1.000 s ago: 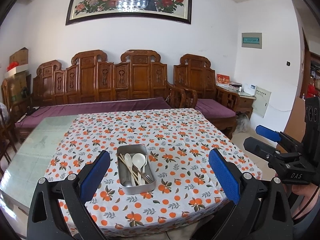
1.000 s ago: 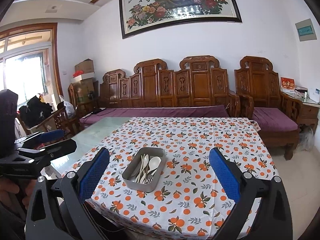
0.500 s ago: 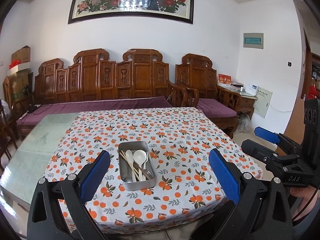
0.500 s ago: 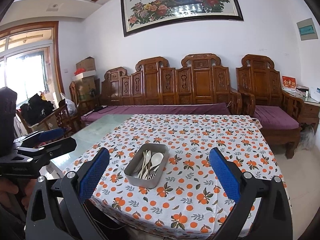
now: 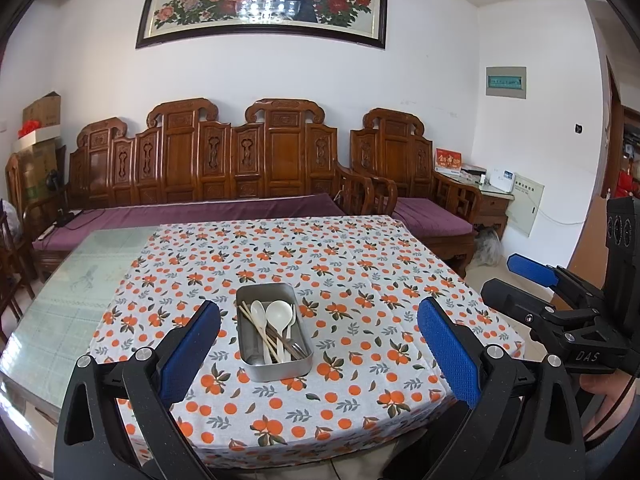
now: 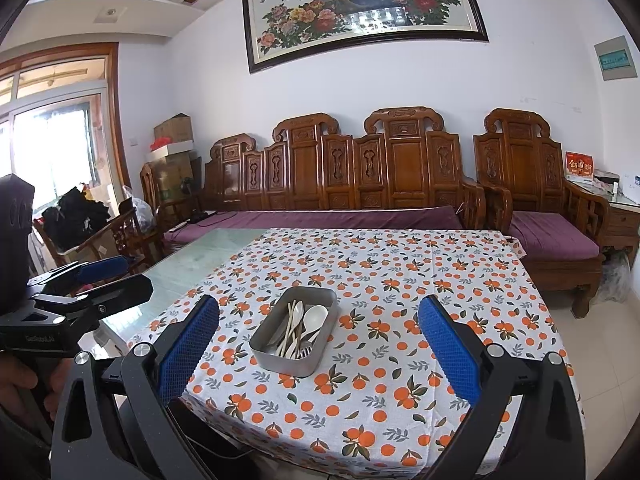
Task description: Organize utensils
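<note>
A metal tray [image 5: 280, 368] stands on the orange-patterned tablecloth [image 5: 360, 280]; it also shows in the right wrist view [image 6: 280, 360]. Inside lie white spoons [image 5: 278, 314], wooden chopsticks [image 5: 256, 328] and a fork [image 5: 294, 346]. My left gripper [image 5: 318, 350] is open and empty, held back from the table's near edge with the tray between its fingers in view. My right gripper [image 6: 318, 350] is open and empty, also back from the table; it shows at the right of the left wrist view [image 5: 532, 276].
The cloth [image 6: 400, 280] covers the right part of a glass-topped table [image 5: 60, 292]. A carved wooden sofa [image 5: 200, 168] with purple cushions stands behind it, an armchair [image 5: 404, 184] to its right, another chair [image 6: 116, 236] at the left.
Both grippers have drawn back and risen from the table, so the tray sits farther off and the near table edge shows. Both stay open.
</note>
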A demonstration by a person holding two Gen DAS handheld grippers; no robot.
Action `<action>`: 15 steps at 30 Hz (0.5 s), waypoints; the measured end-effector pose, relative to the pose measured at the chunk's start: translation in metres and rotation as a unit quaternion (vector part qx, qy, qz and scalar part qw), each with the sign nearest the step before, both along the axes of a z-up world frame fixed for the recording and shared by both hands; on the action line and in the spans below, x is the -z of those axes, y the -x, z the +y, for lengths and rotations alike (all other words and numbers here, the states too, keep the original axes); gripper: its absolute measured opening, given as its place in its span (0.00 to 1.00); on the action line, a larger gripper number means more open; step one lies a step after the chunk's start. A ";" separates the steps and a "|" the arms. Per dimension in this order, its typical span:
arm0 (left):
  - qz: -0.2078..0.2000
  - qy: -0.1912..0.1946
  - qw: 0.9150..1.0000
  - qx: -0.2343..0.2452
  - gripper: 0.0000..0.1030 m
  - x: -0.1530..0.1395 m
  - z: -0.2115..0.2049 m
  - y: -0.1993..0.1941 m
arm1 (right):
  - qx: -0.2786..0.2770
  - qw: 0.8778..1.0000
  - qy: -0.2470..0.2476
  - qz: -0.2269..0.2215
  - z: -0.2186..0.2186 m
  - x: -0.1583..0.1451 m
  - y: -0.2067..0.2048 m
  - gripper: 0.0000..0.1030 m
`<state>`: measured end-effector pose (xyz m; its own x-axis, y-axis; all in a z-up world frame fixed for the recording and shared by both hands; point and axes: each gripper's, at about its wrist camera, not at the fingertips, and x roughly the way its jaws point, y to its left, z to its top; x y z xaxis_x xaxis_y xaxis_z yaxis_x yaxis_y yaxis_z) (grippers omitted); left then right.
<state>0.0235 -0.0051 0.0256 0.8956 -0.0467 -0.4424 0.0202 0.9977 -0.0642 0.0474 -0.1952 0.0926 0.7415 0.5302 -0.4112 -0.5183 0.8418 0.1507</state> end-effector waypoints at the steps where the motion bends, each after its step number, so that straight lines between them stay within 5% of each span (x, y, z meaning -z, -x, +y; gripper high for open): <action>1: 0.000 0.000 1.000 0.000 0.92 0.000 0.000 0.000 | 0.000 1.000 0.000 0.000 0.000 0.000 0.000 0.97; 15: -0.001 -0.002 1.000 -0.001 0.92 -0.001 0.000 0.000 | 0.001 1.000 0.000 0.000 -0.001 0.000 0.000 0.97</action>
